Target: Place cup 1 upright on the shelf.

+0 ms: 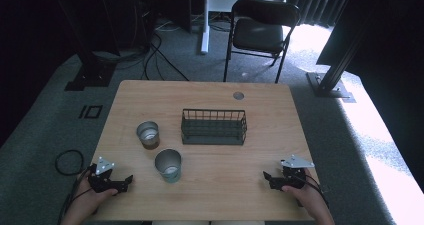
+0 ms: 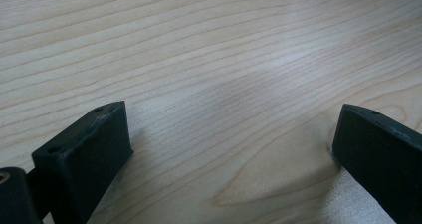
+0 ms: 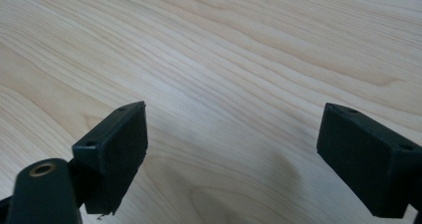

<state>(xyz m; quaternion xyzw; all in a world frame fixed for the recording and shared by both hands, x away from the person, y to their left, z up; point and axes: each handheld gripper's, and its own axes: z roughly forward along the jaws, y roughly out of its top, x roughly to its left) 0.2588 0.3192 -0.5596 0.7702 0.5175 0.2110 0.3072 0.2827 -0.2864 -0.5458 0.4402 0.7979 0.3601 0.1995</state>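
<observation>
1. Your left gripper (image 1: 125, 182) and right gripper (image 1: 270, 179) rest near the table's (image 1: 210, 195) front corners, jaws spread, holding nothing.
2. Both metal cups, the near cup (image 1: 168, 165) and far cup (image 1: 148, 134), stand left of centre, outside the wire basket (image 1: 214, 127) mid-table.
3. Judging by that, nothing is done yet.

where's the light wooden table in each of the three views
High view: the light wooden table sits mid-picture, with the left gripper and the right gripper at its near edge.
Left gripper view: its top spreads behind and between the two open black jaws.
Right gripper view: its top likewise spreads between the open jaws.
Shared landmark: the pale wood grain.
</observation>
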